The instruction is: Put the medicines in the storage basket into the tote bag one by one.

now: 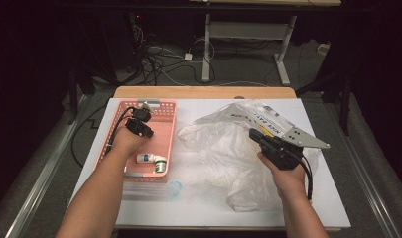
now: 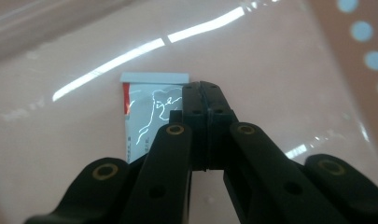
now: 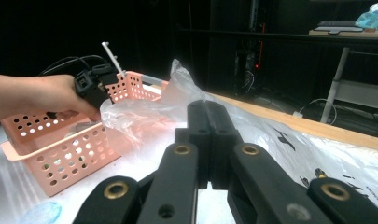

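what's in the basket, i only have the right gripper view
observer: A small bottle lies on its side at the near end of the basket.
operator: anything under the left claw
observer: Yes, a flat packet lies on the basket floor, just past the tip of the left claw.
operator: is it gripping that
observer: It doesn't look like it. The jaws are shut together, with nothing visible between them.
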Action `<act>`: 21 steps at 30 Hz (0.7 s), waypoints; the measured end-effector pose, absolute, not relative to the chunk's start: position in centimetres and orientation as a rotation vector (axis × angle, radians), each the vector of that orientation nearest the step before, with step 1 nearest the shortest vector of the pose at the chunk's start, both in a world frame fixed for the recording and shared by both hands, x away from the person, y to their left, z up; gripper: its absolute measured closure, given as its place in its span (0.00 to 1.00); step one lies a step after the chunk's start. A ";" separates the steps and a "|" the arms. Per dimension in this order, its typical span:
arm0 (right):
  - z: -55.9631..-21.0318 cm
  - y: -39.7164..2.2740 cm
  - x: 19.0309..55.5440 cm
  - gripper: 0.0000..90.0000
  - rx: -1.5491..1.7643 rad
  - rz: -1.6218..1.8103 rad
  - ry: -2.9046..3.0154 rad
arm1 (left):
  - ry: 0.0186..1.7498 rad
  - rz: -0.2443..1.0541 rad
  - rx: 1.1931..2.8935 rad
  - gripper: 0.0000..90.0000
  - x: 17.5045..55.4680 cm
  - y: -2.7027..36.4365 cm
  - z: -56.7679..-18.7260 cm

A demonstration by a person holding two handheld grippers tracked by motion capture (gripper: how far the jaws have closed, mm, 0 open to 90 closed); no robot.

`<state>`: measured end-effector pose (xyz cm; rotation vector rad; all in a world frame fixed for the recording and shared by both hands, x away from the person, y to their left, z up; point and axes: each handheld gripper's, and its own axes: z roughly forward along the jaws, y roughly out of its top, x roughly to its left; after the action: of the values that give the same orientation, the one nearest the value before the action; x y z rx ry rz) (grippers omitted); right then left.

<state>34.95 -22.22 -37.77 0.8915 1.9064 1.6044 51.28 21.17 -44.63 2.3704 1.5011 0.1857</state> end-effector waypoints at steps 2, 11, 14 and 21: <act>-37.8 -22.1 34.9 1.00 0.894 1.605 1.907 | 1.512 0.204 2.360 0.98 51.4 21.4 -44.6; -37.9 -22.0 35.0 1.00 0.882 1.597 1.917 | 1.442 0.279 2.336 0.98 48.9 21.8 -42.4; -37.9 -22.1 35.0 1.00 0.884 1.595 1.918 | 1.438 0.300 2.330 0.97 47.7 22.3 -41.8; -37.7 -22.0 34.8 1.00 0.875 1.604 1.916 | 1.488 0.282 2.332 0.83 45.6 23.6 -41.8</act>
<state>34.78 -21.99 -37.67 0.8755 1.9157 1.6036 45.58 23.62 -41.76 2.3318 1.4882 0.2820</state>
